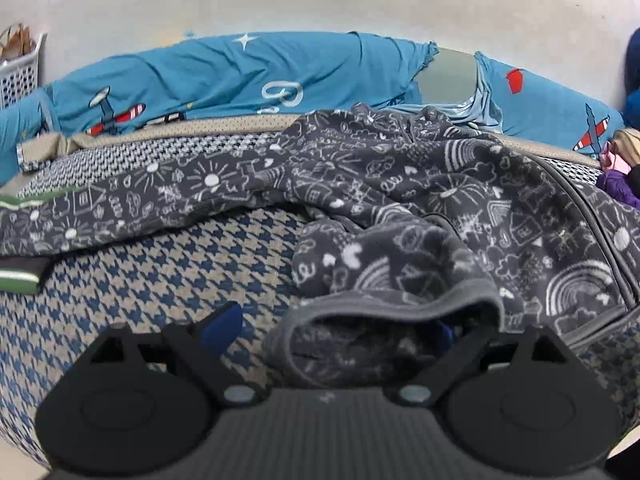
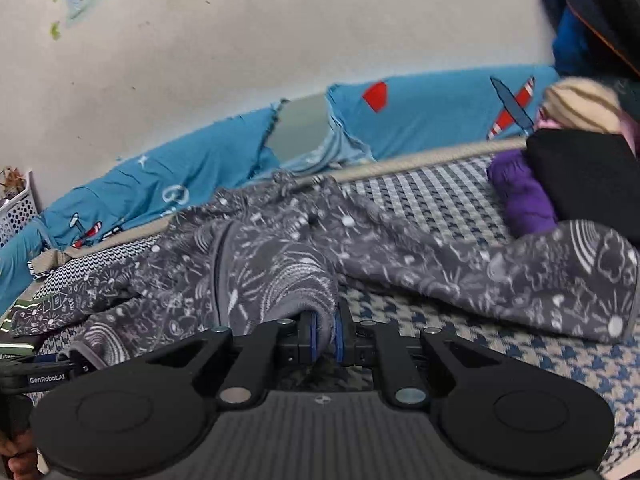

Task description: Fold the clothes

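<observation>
Left gripper (image 1: 332, 320): jaws wide apart, grey hem lying loosely between them.
Right gripper (image 2: 325, 340): jaws clamped on grey patterned garment (image 2: 280, 264), centre frame.

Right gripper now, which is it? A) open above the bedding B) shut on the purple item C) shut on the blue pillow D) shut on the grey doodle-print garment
D: in the right wrist view, the right gripper has its blue-padded fingers pinching a fold of the grey doodle-print garment.

Soft, fuzzy fleece garment (image 2: 280, 264), grey with white doodles, is pinched in the matt black plastic right gripper (image 2: 325, 338). Beneath it lies woven houndstooth mattress cloth (image 1: 168, 276); beyond, smooth blue printed cotton bedding (image 1: 224, 76).
</observation>
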{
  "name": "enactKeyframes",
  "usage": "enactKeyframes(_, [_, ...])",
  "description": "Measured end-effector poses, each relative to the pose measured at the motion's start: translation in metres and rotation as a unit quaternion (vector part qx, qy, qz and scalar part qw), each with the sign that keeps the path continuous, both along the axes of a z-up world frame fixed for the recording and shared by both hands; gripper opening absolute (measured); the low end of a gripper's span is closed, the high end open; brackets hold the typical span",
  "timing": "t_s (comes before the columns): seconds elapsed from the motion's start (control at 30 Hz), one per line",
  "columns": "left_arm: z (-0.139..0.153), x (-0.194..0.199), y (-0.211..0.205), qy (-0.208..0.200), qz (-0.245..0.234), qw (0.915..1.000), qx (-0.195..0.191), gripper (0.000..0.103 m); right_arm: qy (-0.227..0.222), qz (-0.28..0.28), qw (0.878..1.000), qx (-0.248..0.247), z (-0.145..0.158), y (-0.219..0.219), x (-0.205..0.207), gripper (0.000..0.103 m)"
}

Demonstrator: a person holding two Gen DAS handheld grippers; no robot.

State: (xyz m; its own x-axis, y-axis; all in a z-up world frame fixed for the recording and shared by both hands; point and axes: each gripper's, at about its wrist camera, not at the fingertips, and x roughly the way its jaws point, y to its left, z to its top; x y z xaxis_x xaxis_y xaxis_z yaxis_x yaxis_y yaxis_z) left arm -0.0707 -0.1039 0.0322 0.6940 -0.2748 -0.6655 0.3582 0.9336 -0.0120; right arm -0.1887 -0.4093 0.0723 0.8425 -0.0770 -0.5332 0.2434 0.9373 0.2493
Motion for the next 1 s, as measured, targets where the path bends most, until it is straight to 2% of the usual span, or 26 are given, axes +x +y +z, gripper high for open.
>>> enactKeyframes(0.1, [0.001, -0.003, -0.003, -0.027, -0.008, 0.9994, 0.02, 0.09, 0.003, 0.004, 1.0, -0.007, -0.002, -0.001, -0.001, 0.014])
enactKeyframes(0.17, [0.002, -0.006, -0.006, -0.045, -0.019, 0.9983, 0.033, 0.09, 0.006, 0.006, 1.0, -0.02, -0.004, 0.002, -0.002, 0.026])
enactKeyframes(0.23, [0.002, -0.01, -0.011, -0.062, -0.03, 0.9966, 0.045, 0.09, 0.008, 0.006, 1.0, -0.027, -0.006, 0.003, -0.003, 0.033])
enactKeyframes(0.5, [-0.006, -0.017, -0.036, -0.091, -0.07, 0.9896, 0.086, 0.081, 0.022, 0.023, 0.999, -0.034, -0.014, 0.012, 0.0, 0.037])
enactKeyframes(0.77, [-0.016, -0.014, -0.05, -0.087, -0.076, 0.989, 0.092, 0.038, 0.043, 0.033, 0.997, -0.053, -0.025, 0.02, 0.007, 0.038])
enactKeyframes(1.0, [-0.013, -0.017, -0.049, -0.103, -0.05, 0.9899, 0.083, 0.019, 0.067, 0.042, 0.996, -0.036, -0.038, 0.024, 0.013, 0.038])
